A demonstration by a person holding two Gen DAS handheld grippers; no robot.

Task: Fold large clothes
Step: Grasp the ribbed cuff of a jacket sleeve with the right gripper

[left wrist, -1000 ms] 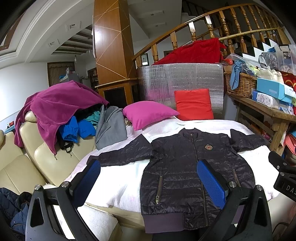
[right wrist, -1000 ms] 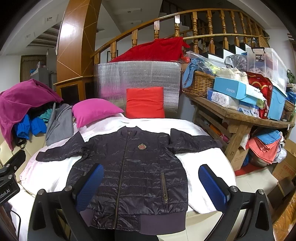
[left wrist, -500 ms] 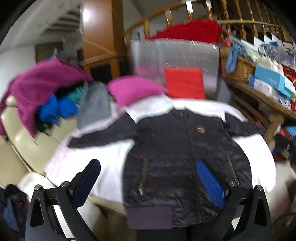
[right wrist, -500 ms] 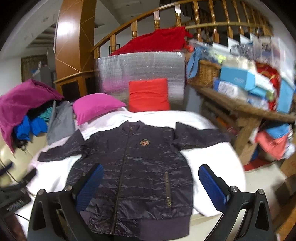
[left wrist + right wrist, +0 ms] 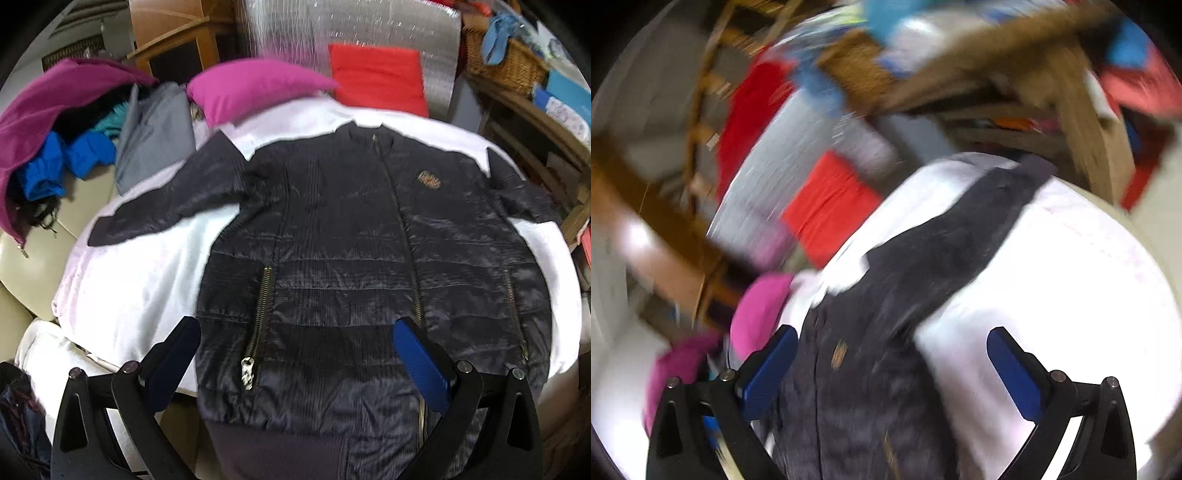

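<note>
A dark navy quilted jacket [image 5: 351, 258] lies flat, front up and zipped, on a white-covered surface [image 5: 140, 266], both sleeves spread out. My left gripper [image 5: 295, 343] is open and empty, hovering over the jacket's lower left part near the pocket zip. The right wrist view is blurred and tilted: the jacket [image 5: 886, 350] runs from the bottom up to its right sleeve [image 5: 990, 214]. My right gripper [image 5: 892, 350] is open and empty above the chest and sleeve.
A pink pillow [image 5: 255, 88] and a red pillow [image 5: 376, 77] lie behind the jacket. A pile of clothes [image 5: 74, 125] covers the cream sofa on the left. A wooden table [image 5: 535, 122] with a basket and boxes stands on the right.
Both grippers have moved forward and down toward the jacket. The right gripper has swung and rolled fast toward the right sleeve, blurring its view. Both stay open.
</note>
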